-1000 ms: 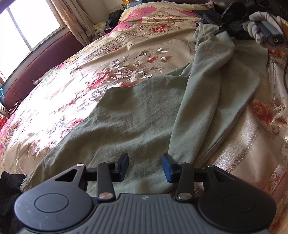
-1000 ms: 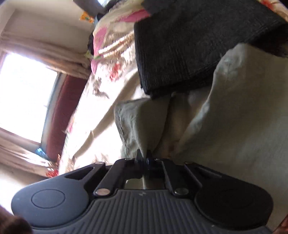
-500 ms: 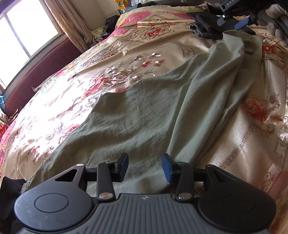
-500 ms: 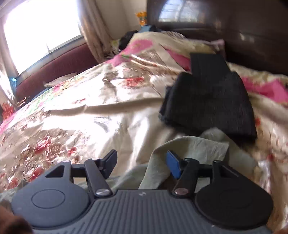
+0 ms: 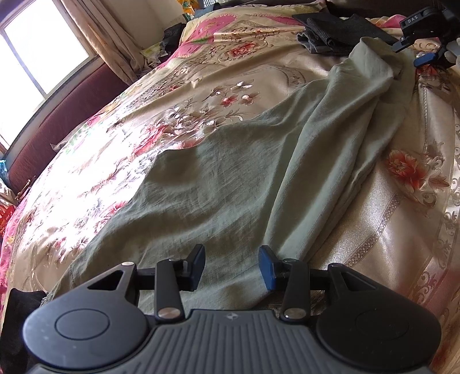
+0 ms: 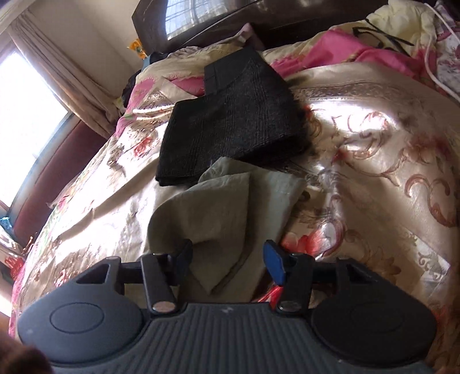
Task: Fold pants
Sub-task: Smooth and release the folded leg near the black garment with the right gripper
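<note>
Sage-green pants (image 5: pixel 230 187) lie spread on the flowered bedspread (image 5: pixel 201 86), one leg folded over the other and running to the far right. My left gripper (image 5: pixel 231 266) hovers open over the near end of the pants, nothing between its pads. In the left wrist view my right gripper (image 5: pixel 409 54) is at the far end, just past the leg cuff. The right wrist view shows that gripper (image 6: pixel 228 256) with its jaws apart and closing. The crumpled cuff of the pants (image 6: pixel 224 207) lies below and ahead of them, and no pad presses on it.
A folded dark garment (image 6: pixel 235 123) lies just beyond the cuff, near the dark headboard (image 6: pixel 258 17). Pink bedding is heaped at the head of the bed. A window (image 5: pixel 34 49) and curtain stand at left. A black cloth (image 5: pixel 17 316) hangs at the near left edge.
My right gripper, shut on the leg cuff a second ago, has opened, let it drop onto the bed and drawn back to the right. The left gripper has stayed put.
</note>
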`<state>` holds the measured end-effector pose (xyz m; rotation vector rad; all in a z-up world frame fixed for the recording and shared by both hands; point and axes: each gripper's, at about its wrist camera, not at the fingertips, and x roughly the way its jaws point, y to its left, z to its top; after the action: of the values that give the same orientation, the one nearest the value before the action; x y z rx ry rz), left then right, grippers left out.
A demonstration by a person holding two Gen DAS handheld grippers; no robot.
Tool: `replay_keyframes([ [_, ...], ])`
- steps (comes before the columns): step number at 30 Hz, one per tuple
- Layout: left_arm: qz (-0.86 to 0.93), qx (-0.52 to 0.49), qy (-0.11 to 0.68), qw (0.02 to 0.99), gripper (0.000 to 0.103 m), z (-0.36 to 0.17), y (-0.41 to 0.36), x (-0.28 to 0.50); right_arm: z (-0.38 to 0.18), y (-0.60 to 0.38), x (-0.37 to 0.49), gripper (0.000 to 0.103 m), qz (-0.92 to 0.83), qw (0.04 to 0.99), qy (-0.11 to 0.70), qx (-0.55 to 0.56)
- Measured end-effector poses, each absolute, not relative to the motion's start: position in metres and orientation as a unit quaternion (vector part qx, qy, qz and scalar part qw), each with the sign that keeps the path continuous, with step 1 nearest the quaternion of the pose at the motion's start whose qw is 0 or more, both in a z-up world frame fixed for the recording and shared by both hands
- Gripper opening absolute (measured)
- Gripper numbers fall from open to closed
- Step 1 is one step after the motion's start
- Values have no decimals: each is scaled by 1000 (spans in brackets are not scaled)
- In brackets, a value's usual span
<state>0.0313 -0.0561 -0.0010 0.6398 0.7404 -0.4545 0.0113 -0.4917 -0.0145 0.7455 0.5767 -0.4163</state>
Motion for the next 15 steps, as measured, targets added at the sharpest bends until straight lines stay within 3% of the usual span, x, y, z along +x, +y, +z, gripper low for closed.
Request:
replay_keyframes([
  [5, -217, 310, 352, 856, 55, -1, -58, 31, -15, -496, 27, 58, -186, 872, 279, 356],
  [10, -219, 306, 352, 857, 55, -1, -58, 31, -5, -487, 34, 53, -177, 878, 300, 328],
  [11, -220, 306, 352, 857, 55, -2, -58, 32, -7, -487, 36, 52, -176, 875, 306, 332],
  [13, -221, 307, 351, 857, 55, -2, -58, 33, -11, -494, 37, 37, -158, 859, 304, 380],
  [15, -222, 304, 351, 857, 55, -1, -58, 33, -12, -500, 33, 37, -150, 840, 295, 430],
])
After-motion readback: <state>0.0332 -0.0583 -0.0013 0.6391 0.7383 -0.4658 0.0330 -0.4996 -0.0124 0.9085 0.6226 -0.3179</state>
